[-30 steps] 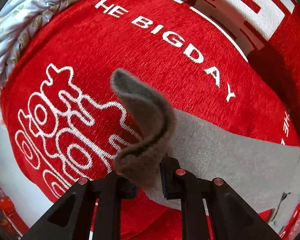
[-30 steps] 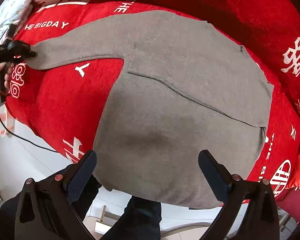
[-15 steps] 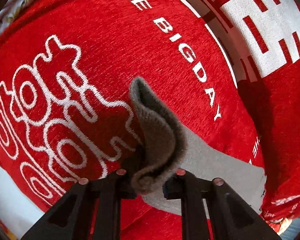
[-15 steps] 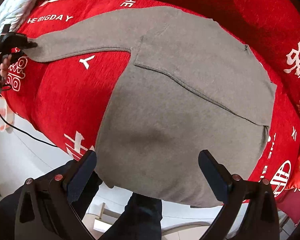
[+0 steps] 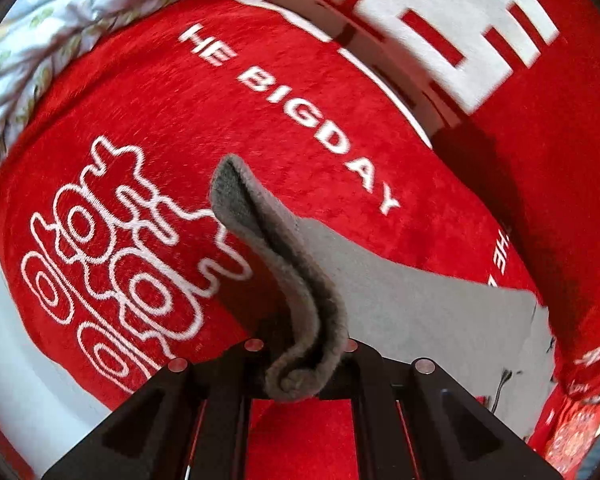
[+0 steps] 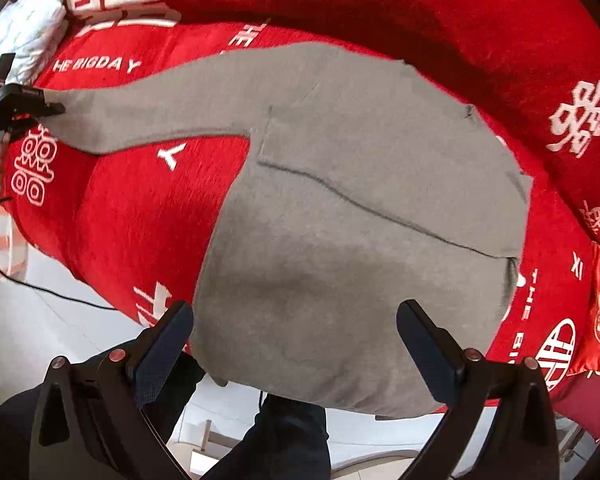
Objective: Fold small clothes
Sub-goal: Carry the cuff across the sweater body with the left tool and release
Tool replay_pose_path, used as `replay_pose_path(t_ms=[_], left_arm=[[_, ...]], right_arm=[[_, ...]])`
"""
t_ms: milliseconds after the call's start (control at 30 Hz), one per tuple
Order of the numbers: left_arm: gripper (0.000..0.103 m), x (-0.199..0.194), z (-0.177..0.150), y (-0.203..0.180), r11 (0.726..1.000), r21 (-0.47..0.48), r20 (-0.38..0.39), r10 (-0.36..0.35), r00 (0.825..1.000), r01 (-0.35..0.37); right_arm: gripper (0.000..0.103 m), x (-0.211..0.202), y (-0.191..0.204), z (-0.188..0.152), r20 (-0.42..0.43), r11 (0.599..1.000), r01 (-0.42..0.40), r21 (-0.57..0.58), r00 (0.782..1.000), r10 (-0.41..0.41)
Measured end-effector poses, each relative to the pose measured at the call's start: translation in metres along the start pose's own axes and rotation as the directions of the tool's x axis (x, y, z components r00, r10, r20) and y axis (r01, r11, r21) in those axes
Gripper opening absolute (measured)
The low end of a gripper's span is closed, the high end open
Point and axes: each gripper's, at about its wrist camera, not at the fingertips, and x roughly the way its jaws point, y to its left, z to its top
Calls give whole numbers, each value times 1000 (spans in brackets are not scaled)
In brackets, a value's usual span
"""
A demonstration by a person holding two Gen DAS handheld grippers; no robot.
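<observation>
A grey long-sleeved sweater (image 6: pixel 360 216) lies flat on a red bedspread (image 6: pixel 140 208), its left sleeve (image 6: pixel 148 108) stretched out to the left. My left gripper (image 5: pixel 300 364) is shut on the sleeve's cuff (image 5: pixel 284 288), which curls up between the fingers; it also shows in the right wrist view (image 6: pixel 56 110) at the sleeve's end. My right gripper (image 6: pixel 294 332) is open and empty, hovering above the sweater's lower hem near the bed's front edge.
A pale floral pillow (image 5: pixel 48 40) lies at the far left of the bed, also seen in the right wrist view (image 6: pixel 24 36). The bed's front edge drops to a light floor (image 6: pixel 60 328). A cable (image 6: pixel 28 284) hangs down there.
The left gripper has moved with the cuff, stretching the sleeve and shifting its view back toward the pillow. The right gripper stays open above the hem.
</observation>
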Motion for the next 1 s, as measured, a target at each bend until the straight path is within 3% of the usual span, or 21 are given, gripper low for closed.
replay_pose_path(t_ms=[267,333,500,733,1000], left_arm=[[8,-5,-30,-81,994,109,9,24,1000,-24],[8,-6,-39,-100,988,141,1,57,998,-56],[8,-17,-66,-139,983,161,9,86,996,-86],[8,-26,-101,-200,950,256,71,168,983,-181],[8,-24,-123,-240,927,325,77,173,982,-189]], right_arm=[[102,-4,-29,-2,23,1000,-10,-12,1000,10],[102,-1,-34,-3,11,999,-14,-30,1000,15],[102,-2,-53,-4,21,998,-50,-22,998,51],[102,-12,-84,-5,62,997,-75,17,995,74],[102,-11,-113,-16,78,994,-87,70,994,81]])
